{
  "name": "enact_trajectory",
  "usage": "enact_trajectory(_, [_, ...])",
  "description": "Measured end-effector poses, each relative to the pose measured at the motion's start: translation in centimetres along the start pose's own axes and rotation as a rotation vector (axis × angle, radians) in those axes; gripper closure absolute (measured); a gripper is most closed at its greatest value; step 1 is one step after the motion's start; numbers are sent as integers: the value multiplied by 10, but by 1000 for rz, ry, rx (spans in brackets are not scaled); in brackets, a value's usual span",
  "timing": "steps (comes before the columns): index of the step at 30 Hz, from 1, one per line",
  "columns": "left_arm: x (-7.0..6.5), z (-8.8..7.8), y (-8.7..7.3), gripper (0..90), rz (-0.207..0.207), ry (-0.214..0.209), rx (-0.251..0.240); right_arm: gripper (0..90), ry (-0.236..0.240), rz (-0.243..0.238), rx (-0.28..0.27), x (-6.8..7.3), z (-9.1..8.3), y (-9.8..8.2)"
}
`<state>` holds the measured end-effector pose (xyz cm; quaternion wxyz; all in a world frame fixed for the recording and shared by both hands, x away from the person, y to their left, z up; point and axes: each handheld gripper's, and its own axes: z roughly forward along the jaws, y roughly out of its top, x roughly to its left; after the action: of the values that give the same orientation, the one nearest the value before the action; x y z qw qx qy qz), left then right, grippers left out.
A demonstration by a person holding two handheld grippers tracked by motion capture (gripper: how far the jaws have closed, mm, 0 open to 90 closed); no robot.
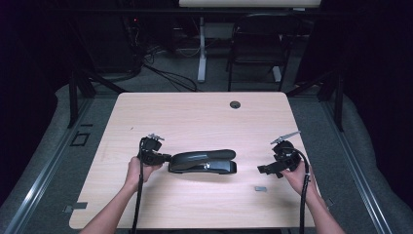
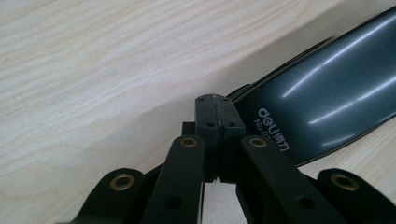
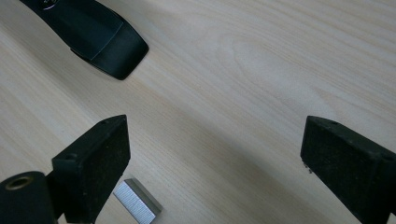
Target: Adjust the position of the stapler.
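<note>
Black stapler (image 1: pixel 203 162): centre of counter (image 1: pixel 204 109). Left tool (image 1: pixel 163 158): jaws pressed together, empty, touching the stapler's left end; its own view reads "deli" lettering (image 2: pixel 273 136). Right tool (image 1: pixel 261 169): jaws wide apart, empty. Staple strip (image 3: pixel 137 200): silver, beside its near jaw.

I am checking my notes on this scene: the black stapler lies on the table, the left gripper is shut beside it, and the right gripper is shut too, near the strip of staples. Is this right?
Not quite: the right gripper is open, its jaws wide apart in the right gripper view, the strip of staples lying by one jaw. The rest holds: the stapler lies on the table and the left gripper is shut beside it.
</note>
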<state>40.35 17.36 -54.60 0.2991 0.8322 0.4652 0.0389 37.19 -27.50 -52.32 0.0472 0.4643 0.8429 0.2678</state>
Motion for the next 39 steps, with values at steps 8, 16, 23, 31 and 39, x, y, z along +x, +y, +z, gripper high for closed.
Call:
enact_trajectory(8, [-2, 2, 1, 900, 16, -19, -4, 80, 0, -6, 5, 2, 2, 0])
enact_trajectory(16, [4, -7, 1, 620, -21, -17, -49, 84, -11, -18, -4, 4, 0, 1])
enact_trajectory(23, [-1, -16, 3, 251, 17, 34, -66, 82, 1, -25, 2, 7, 2, 3])
enact_trajectory(31, [-11, -19, 3, 154, 63, 51, -92, 71, 2, -34, -11, 7, -1, 3])
enact_trajectory(39, [-11, -24, 4, 114, 66, 43, -130, 67, 4, -40, 0, 9, 2, 4])
